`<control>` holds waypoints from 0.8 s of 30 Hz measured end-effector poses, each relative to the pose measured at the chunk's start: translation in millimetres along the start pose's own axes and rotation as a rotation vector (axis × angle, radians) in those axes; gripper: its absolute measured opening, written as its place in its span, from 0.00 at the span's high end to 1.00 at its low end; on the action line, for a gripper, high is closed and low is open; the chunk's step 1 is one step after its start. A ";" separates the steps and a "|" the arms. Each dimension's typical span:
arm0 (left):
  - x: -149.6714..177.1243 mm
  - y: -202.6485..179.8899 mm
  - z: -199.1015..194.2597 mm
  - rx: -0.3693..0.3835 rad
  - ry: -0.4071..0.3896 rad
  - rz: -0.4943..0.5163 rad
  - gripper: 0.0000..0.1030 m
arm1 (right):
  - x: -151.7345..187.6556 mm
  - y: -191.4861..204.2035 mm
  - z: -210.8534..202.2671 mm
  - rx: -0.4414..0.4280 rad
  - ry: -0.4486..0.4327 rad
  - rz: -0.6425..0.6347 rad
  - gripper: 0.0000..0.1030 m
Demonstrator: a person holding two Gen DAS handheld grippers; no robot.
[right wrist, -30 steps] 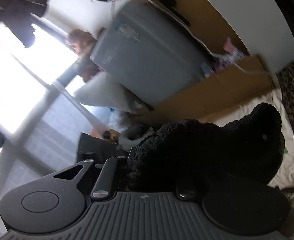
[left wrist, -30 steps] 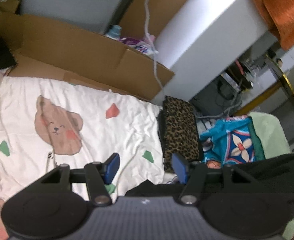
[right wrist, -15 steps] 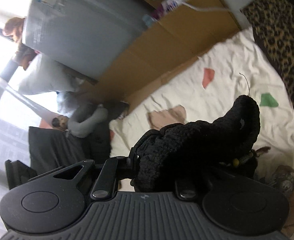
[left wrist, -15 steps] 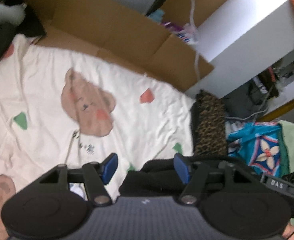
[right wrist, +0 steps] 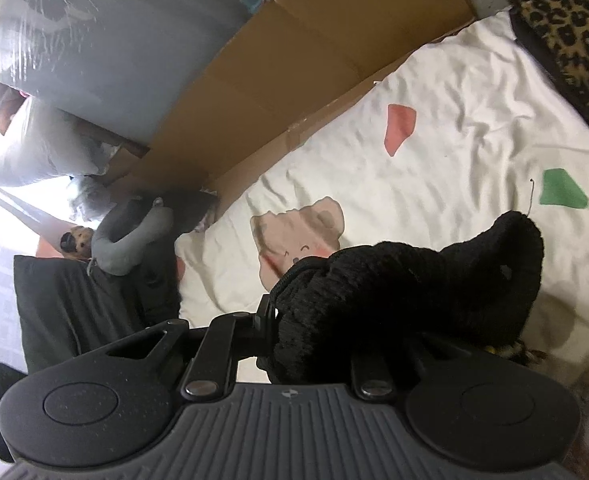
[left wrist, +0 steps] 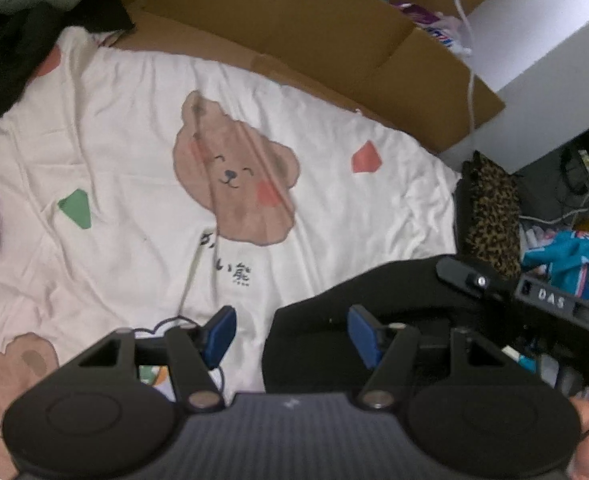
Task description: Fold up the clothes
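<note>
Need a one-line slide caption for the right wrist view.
Right tongs clamped on a bunched black knit garment above the bear-print white sheet.

White letters "DAS" stand on the right gripper (left wrist: 550, 300); dark characters on the bear-print sheet (left wrist: 134, 152) include "熊".

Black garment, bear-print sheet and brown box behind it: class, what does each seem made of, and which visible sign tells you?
Black garment: chunky knit, perhaps wool or acrylic; fuzzy looped texture.
Bear-print sheet: thin woven cloth, likely cotton; matte, finely creased.
Brown box: cardboard; flat matte panels, folded flaps.
</note>
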State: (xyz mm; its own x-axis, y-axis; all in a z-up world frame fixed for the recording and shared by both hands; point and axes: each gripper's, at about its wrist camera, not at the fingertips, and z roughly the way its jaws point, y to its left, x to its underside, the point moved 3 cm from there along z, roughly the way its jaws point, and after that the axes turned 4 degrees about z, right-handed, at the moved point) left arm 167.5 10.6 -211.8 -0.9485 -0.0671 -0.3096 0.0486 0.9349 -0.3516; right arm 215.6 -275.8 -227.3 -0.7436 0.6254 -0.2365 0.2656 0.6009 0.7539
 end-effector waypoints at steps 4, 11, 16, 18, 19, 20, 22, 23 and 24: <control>-5.4 12.2 11.4 -0.002 0.005 -0.033 0.37 | -6.0 0.9 26.3 0.017 0.018 0.011 0.82; -8.9 30.9 41.1 0.024 0.038 -0.100 0.37 | -13.7 1.1 77.3 0.056 0.073 0.021 0.72; -14.3 43.2 61.8 0.025 0.056 -0.134 0.37 | -18.8 -1.2 110.9 0.065 0.129 0.028 0.47; -17.2 47.5 68.9 0.025 0.061 -0.148 0.37 | -23.9 -3.6 120.2 0.058 0.145 0.040 0.38; -18.6 49.6 72.4 0.025 0.063 -0.155 0.37 | -27.3 -4.8 123.5 0.055 0.148 0.044 0.36; -19.9 51.2 75.9 0.022 0.067 -0.163 0.37 | -30.3 -5.6 126.0 0.059 0.151 0.041 0.35; -21.9 51.9 82.4 0.016 0.074 -0.180 0.37 | -35.4 -7.7 129.3 0.060 0.175 0.034 0.31; -22.1 50.6 84.0 0.011 0.075 -0.181 0.36 | -37.7 -9.4 129.3 0.051 0.188 0.036 0.31; -22.0 48.8 84.9 0.004 0.075 -0.178 0.36 | -39.4 -11.3 128.1 0.042 0.197 0.042 0.29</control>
State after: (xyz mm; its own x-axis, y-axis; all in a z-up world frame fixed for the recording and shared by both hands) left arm 217.3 28.0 -297.2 -0.9628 -0.2049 -0.1759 -0.1206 0.9091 -0.3988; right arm 320.5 -243.5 -305.0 -0.8358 0.5435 -0.0779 0.3215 0.5994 0.7331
